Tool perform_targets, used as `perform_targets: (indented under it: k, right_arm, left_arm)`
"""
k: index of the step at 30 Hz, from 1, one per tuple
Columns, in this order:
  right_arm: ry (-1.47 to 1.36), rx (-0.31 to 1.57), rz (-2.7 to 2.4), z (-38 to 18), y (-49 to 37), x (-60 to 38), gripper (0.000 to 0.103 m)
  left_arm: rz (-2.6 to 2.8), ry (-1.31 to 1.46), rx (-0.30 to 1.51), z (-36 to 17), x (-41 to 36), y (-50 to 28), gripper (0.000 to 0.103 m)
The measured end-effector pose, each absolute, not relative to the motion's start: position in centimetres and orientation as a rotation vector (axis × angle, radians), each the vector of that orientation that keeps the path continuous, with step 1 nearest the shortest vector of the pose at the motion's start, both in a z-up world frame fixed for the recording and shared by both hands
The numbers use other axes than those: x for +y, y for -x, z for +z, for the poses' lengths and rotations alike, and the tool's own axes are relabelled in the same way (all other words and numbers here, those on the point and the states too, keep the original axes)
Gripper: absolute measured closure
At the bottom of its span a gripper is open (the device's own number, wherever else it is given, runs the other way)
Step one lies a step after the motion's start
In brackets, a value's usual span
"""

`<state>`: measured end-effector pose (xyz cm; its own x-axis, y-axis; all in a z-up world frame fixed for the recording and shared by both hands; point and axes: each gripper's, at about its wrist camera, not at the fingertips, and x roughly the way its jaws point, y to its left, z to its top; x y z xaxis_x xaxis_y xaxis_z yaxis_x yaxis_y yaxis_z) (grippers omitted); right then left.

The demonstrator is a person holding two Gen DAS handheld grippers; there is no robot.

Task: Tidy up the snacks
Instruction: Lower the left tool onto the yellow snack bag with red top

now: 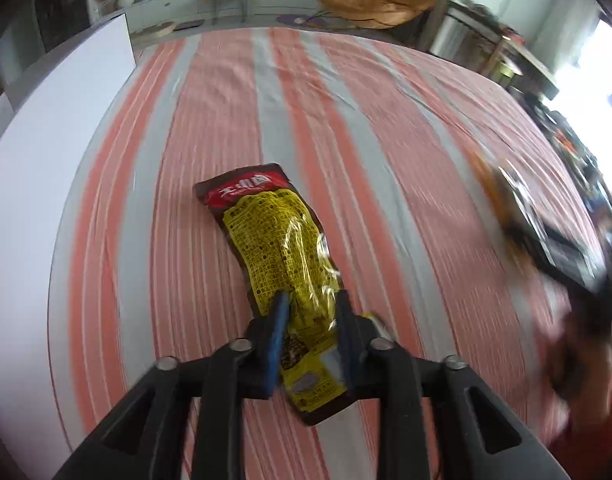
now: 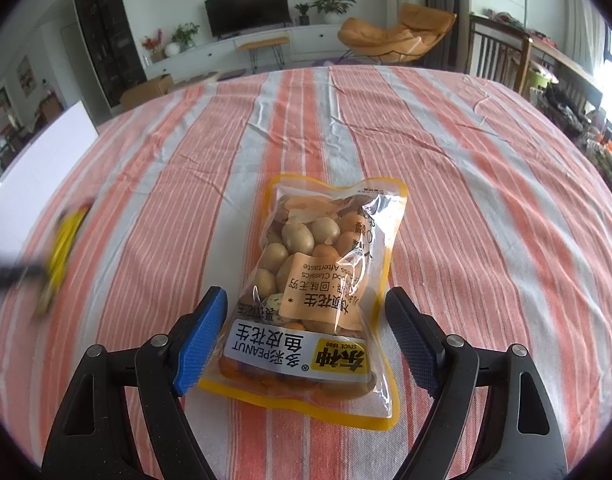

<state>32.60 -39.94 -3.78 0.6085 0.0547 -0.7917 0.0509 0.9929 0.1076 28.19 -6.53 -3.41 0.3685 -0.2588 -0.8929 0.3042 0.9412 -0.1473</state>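
Striped tablecloth (image 2: 486,200) — my left gripper (image 1: 312,300) clenches the yellow snack packet (image 1: 274,240); my right gripper (image 2: 306,300) gapes, straddling the peanut bag (image 2: 318,280).

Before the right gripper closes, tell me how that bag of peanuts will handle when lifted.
The peanut bag is thin clear film, so it will probably sag and crinkle rather than stay flat. It looks packed with loose nuts, so likely hefty for its size, its contents shifting. The glossy film may slip between the right gripper's open fingers.
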Motion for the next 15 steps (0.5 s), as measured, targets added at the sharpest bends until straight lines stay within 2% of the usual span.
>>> perform_targets:
  k: [2,3,13,15]
  right_arm:
    - [-0.106,0.922,-0.009,-3.8,-32.7,-39.6,0.020]
    - [-0.096,0.925,-0.014,-3.8,-32.8,-39.4,0.020]
    - [-0.040,0.939,-0.047,-4.1,-33.1,-38.8,0.020]
    - [-0.040,0.939,-0.047,-4.1,-33.0,-38.9,0.020]
  left_arm:
    - [-0.356,-0.088,1.079,-2.7,-5.8,-26.3,0.005]
    - [-0.338,-0.096,1.044,-2.5,-5.5,-25.8,0.000]
    - [-0.212,-0.112,1.027,-7.0,-5.7,-26.7,0.001]
    - [-0.200,-0.115,0.978,-7.4,-5.8,-26.4,0.000]
